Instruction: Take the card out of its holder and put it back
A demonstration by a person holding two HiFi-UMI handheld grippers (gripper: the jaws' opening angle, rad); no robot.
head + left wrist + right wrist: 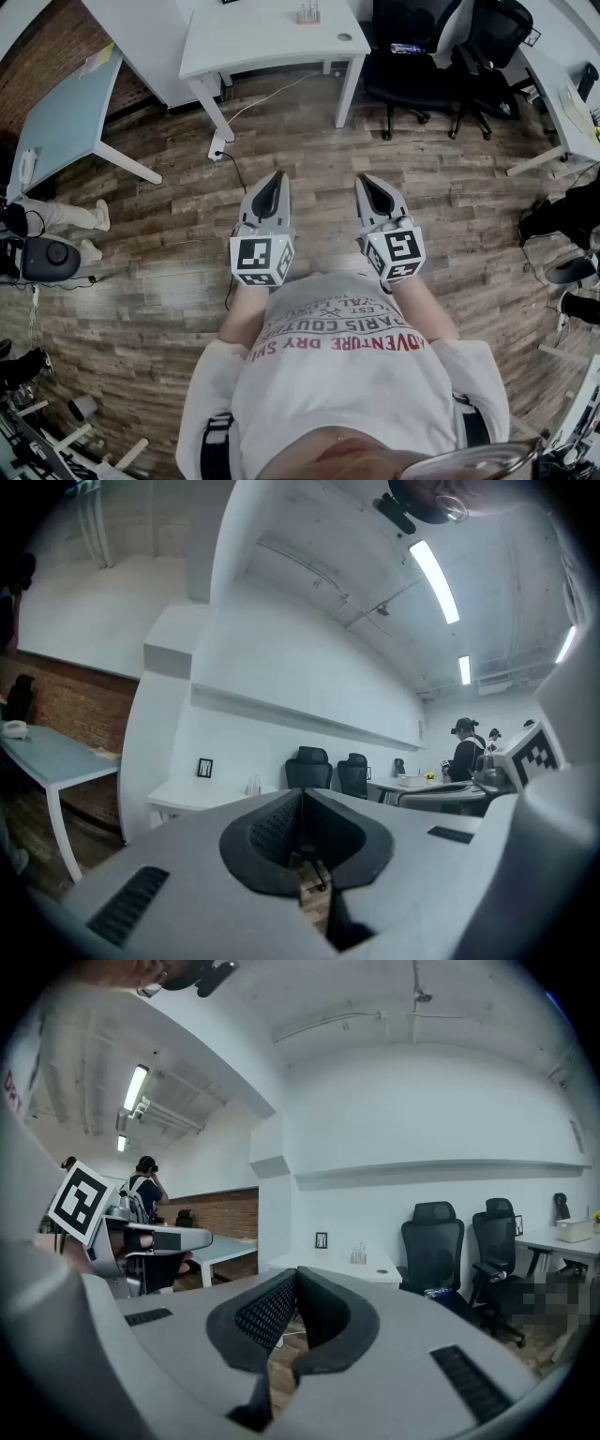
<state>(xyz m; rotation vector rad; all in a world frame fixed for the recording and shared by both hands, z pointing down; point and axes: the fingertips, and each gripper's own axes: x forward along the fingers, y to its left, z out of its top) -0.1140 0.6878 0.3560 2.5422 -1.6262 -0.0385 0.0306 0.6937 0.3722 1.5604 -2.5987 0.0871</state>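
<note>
Two closed, empty tools, left gripper [277,180] and right gripper [367,182], hover over wood floor [169,234]; card and holder are out of sight; likely light, thin, slippery; pinch its free edge.

Grey left tool [277,180] and right tool [368,182], black-and-white marker cubes [262,261], brown plank floor [309,169], white desk [262,42].
</note>
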